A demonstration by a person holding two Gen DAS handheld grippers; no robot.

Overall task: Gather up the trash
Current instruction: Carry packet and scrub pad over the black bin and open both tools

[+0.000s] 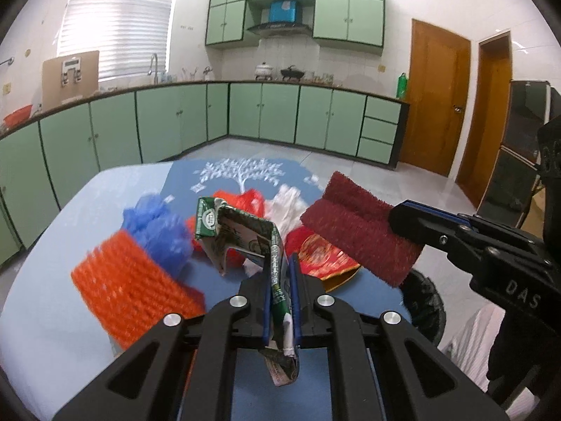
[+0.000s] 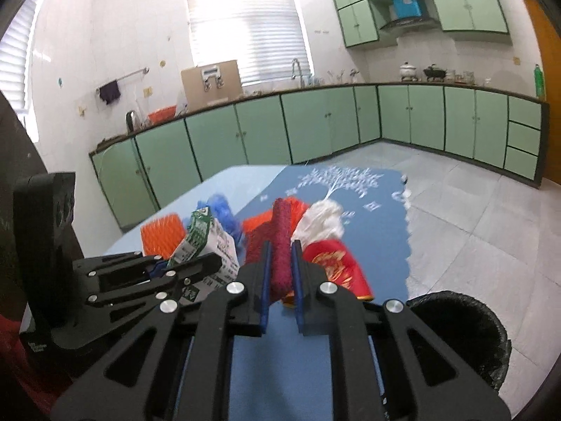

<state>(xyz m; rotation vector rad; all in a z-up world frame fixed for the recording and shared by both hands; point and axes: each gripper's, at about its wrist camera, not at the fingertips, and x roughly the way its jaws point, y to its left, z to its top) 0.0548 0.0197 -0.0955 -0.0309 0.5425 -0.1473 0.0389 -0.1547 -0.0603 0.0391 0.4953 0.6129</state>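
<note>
My left gripper is shut on a crushed green drink carton and holds it above the blue table. My right gripper is shut on a dark red scrub pad, which also shows in the left wrist view at the right. The left gripper with the carton shows in the right wrist view at the left. On the table lie an orange scrub pad, a blue plastic bag, a red bag, a white bag and a red-gold packet.
A black-lined trash bin stands on the floor at the table's right edge. A blue mat with a white tree print covers the table's far part. Green kitchen cabinets line the walls behind.
</note>
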